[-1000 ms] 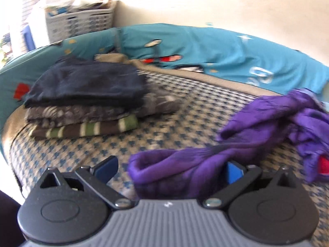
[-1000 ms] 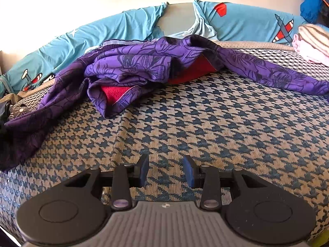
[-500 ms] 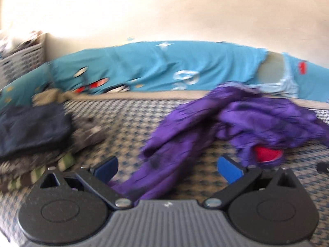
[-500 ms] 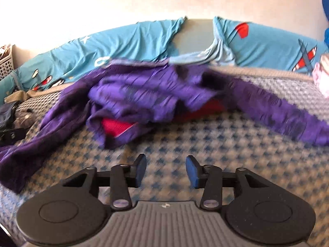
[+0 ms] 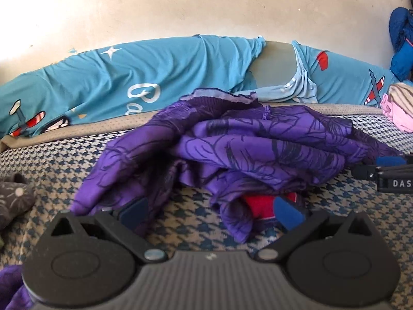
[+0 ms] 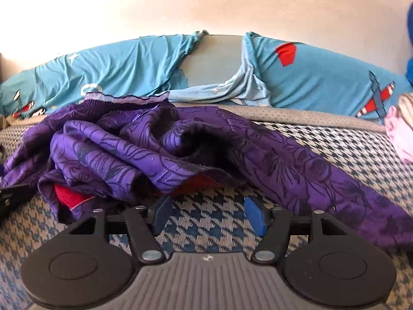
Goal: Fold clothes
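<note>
A crumpled purple garment with a dark flower print and a red lining lies heaped on the houndstooth bed cover. My left gripper is open at its near left edge. A purple fold hangs loose between its blue pads, and one sleeve lies against the left finger. My right gripper sits just short of the garment's hem. Its jaws are opening, with only bed cover between them. Each gripper shows at the edge of the other's view: the right gripper and the left gripper.
Pillows in a teal aeroplane-print sheet line the wall behind the garment. A folded grey patterned piece lies at the left. Pink and striped clothes sit at the right, below a blue jacket.
My left gripper swung right from the folded stack to the purple heap, and the sleeve slid from between its jaws to its left side. My right gripper came close to the hem, its jaws wider.
</note>
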Demonstrator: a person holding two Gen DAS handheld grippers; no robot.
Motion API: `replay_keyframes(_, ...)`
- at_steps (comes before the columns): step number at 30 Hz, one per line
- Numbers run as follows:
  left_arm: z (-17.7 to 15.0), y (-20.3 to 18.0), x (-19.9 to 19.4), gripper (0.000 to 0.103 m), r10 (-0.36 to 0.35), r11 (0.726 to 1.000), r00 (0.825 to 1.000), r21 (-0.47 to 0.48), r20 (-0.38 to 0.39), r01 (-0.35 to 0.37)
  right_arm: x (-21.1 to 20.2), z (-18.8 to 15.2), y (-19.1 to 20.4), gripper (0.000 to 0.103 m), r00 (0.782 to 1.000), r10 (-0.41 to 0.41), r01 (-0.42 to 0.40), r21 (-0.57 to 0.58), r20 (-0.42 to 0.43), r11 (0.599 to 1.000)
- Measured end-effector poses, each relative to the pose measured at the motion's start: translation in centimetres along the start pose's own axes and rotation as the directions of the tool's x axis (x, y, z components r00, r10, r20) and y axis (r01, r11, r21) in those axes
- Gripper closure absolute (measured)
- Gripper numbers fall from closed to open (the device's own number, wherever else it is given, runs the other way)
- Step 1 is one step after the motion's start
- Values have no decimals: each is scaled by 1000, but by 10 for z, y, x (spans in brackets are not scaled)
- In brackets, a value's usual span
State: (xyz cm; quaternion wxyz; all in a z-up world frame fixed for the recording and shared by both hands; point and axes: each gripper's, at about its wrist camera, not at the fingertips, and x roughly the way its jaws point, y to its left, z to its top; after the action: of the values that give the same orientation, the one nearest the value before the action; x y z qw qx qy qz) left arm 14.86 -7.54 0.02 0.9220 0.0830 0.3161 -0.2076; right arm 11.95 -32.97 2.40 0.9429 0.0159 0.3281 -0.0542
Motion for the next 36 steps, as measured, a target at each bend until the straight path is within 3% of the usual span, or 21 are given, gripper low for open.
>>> replay_keyframes(13, -3, -17, 37, 1, -43, 999, 999, 30, -14, 44, 25, 9, 3, 34, 995, -28, 45, -173, 99, 984)
replay_keyframes(17, -3, -21, 44, 25, -50, 998, 998, 24, -41, 51, 37, 9, 5, 33, 994, -35, 55, -195, 104, 979)
replay_keyframes(21, -5, -23, 45, 32, -61, 998, 998, 17, -30, 61, 48, 10, 11, 34, 993, -21, 44, -210, 112, 977)
replay_keyframes(24, -5, -26, 45, 41, -61, 998, 998, 22, -25, 62, 53, 11, 16, 46, 994, -8, 29, -204, 105, 978)
replay_keyframes(26, -6, -26, 45, 47, -61, 998, 998, 23, -23, 62, 55, 13, 19, 67, 996, 5, 13, -184, 94, 983)
replay_keyframes(28, -7, -28, 43, 52, -59, 998, 998, 35, -17, 59, 56, 14, 23, 78, 996, 3, 12, -171, 88, 985)
replay_keyframes(32, -6, -28, 40, 61, -43, 999, 999, 31, -4, 43, 54, 15, 27, 88, 996, -13, 26, -145, 89, 989)
replay_keyframes(36, -1, -25, 35, 66, -1, 1000, 1000, 15, 16, 1, 45, 18, 22, 92, 994, -5, 13, -79, 109, 997)
